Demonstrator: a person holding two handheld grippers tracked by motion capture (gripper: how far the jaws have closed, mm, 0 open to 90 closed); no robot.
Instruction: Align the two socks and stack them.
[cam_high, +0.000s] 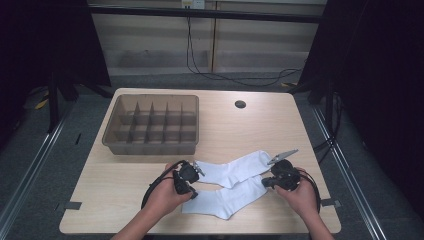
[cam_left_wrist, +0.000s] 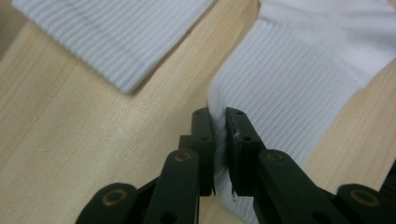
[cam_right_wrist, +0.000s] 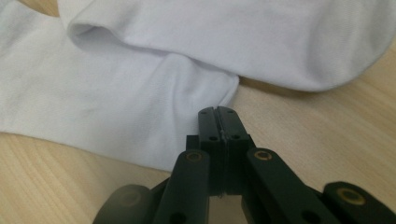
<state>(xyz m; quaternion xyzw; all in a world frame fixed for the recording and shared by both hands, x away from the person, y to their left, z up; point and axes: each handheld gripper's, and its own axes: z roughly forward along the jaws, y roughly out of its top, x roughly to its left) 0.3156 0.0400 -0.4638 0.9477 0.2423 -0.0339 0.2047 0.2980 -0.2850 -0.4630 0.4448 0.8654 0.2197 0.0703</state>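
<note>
With two white socks (cam_high: 235, 182) lying crossed on the tabletop (cam_high: 115, 185), the left gripper (cam_left_wrist: 219, 122) fingers pinch the near sock's cuff, the right gripper (cam_right_wrist: 217, 114) fingers are closed empty, and the divided bin (cam_high: 152, 125) awaits.

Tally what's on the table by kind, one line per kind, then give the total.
White socks: 2, the farther sock and the nearer sock, overlapping
Divided brown tray: 1
Handheld grippers: 2, the left gripper shut on the nearer sock's ribbed cuff and the right gripper shut at the nearer sock's other end
Total: 5
</note>
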